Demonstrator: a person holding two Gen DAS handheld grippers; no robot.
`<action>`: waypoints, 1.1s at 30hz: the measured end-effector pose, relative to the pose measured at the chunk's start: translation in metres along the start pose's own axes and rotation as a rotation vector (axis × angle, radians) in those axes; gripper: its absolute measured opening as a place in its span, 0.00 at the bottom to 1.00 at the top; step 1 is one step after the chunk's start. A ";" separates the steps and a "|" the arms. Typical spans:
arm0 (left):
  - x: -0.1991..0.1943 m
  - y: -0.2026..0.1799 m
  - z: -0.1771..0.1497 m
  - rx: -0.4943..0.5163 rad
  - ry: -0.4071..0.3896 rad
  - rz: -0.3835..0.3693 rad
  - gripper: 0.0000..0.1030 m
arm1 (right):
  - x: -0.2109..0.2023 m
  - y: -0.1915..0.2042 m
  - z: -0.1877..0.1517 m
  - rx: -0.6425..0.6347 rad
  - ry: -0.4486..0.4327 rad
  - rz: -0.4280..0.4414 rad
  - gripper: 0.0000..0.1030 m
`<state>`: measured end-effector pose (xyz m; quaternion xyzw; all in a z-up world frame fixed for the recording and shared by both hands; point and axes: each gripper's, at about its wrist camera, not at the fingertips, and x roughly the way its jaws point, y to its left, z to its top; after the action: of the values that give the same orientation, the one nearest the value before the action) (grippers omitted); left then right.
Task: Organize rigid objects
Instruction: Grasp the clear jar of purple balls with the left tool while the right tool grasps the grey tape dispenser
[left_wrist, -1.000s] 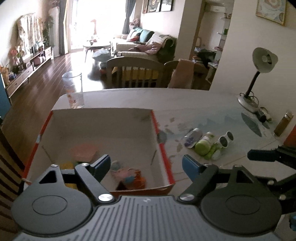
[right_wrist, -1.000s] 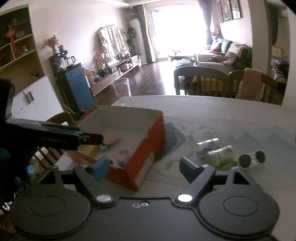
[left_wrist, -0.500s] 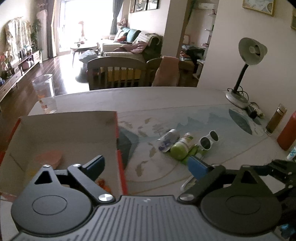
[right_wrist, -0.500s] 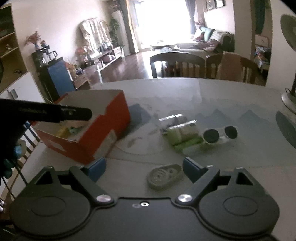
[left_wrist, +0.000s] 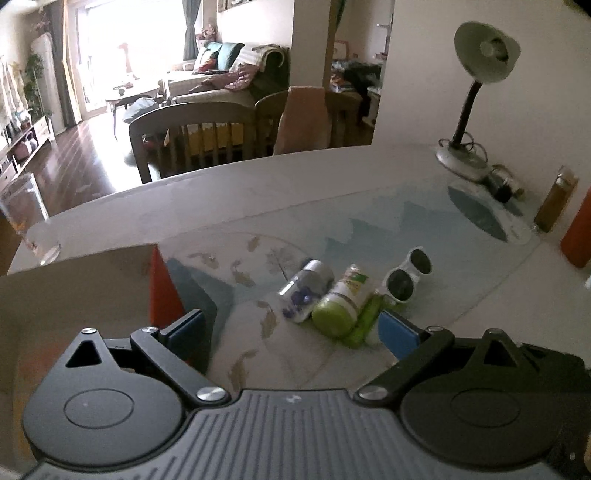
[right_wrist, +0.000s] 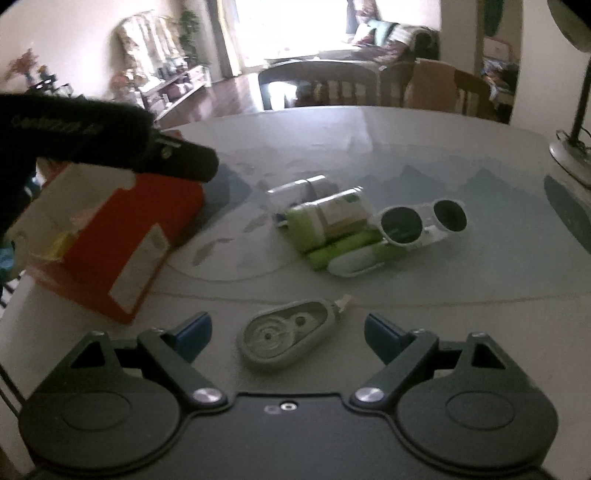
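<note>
Left gripper (left_wrist: 291, 330) jaws wide apart, just been opening, nothing btwn; right gripper (right_wrist: 286, 326) jaws apart w/ grey tape dispenser (right_wrist: 286, 338) lying btwn, untouched, near table (right_wrist: 406, 147) front edge; bottles (right_wrist: 327, 221) and sunglasses (right_wrist: 423, 221) mid-table; labels blurred, unreadable; orange box (right_wrist: 118, 251) at left edge, contents mostly hidden.
</note>
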<state>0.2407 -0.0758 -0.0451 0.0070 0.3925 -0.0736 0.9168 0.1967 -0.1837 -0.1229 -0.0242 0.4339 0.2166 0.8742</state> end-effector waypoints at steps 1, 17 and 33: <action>0.005 -0.001 0.003 0.003 0.008 0.001 0.97 | 0.003 0.000 0.001 0.008 0.000 -0.013 0.87; 0.089 -0.004 0.031 0.109 0.131 0.026 0.97 | 0.045 0.012 0.013 0.038 0.049 -0.072 0.87; 0.145 -0.011 0.031 0.177 0.229 0.119 0.97 | 0.061 0.012 0.005 0.023 0.086 -0.149 0.85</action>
<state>0.3596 -0.1077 -0.1275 0.1192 0.4854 -0.0521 0.8646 0.2275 -0.1496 -0.1652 -0.0558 0.4705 0.1449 0.8686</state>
